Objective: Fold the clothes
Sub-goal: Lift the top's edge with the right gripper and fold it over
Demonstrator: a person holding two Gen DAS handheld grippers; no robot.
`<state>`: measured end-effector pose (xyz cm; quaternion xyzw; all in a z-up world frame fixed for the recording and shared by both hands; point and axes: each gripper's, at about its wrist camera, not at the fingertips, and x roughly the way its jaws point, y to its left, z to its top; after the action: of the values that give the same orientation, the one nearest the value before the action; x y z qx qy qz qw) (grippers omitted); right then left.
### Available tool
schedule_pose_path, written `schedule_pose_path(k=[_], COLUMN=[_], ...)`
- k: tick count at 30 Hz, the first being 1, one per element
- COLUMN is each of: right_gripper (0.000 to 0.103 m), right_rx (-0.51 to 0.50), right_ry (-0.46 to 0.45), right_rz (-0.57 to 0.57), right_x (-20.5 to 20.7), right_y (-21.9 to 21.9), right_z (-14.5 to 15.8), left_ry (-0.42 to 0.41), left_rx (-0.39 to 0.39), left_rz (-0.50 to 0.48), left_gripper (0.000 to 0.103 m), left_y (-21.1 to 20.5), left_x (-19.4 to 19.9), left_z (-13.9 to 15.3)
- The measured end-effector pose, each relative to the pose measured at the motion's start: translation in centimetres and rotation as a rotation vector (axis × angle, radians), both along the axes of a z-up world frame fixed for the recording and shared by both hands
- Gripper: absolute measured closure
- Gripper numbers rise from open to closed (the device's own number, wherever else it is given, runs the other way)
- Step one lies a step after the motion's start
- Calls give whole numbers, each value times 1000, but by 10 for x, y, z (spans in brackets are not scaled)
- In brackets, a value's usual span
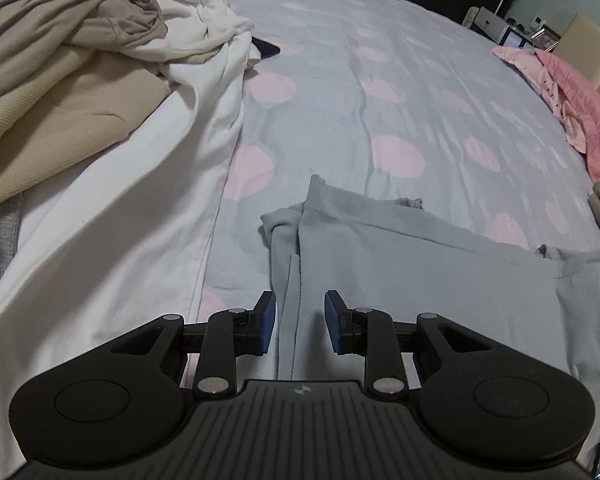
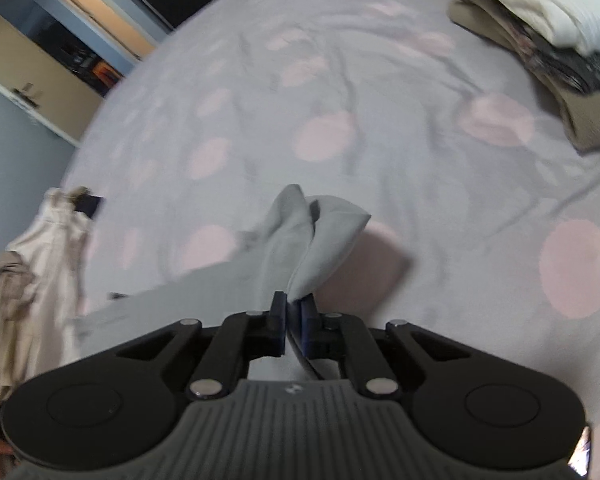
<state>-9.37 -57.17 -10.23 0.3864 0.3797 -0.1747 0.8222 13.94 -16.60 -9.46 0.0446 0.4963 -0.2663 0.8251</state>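
Observation:
A light grey garment (image 1: 400, 248) lies spread on the bed's grey cover with pink dots (image 1: 380, 80). My left gripper (image 1: 300, 300) hovers over the garment's left folded edge. Its blue pads stand apart and the cloth lies flat below them, not pinched. In the right wrist view, my right gripper (image 2: 293, 300) is shut on a bunched corner of the same grey garment (image 2: 320, 232), which rises off the cover and puffs out past the fingertips. The rest of the cloth trails down to the left.
A heap of beige and white clothes (image 1: 60, 60) and a long white garment (image 1: 140, 200) fill the left of the bed. A dark phone (image 1: 266, 46) lies beside them. A pink garment (image 1: 572, 92) lies far right. A folded stack (image 2: 540, 20) sits top right.

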Motion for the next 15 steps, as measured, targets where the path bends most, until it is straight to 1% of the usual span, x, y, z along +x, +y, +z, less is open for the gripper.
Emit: schedule_pose_path(k=[4,9,12,15], right_gripper=[95,95,95,95], right_rx=[22,42,68,93], right_ry=[-58,-106,-124,-126], right_rz=[55,133,174,212], right_x=[8,30,45,61], right_y=[28,67,89,111], right_z=[29,56,66,70], left_ry=[-1,-17,-23,-28], left_rx=[-28,-64,-89,-110], left_rz=[-28,-79,-106,-130], left_gripper=[78,80,81,86], left_y=[2,4,6,7], left_x=[-6,-15,-18,-20], left_z=[7,15,18,20])
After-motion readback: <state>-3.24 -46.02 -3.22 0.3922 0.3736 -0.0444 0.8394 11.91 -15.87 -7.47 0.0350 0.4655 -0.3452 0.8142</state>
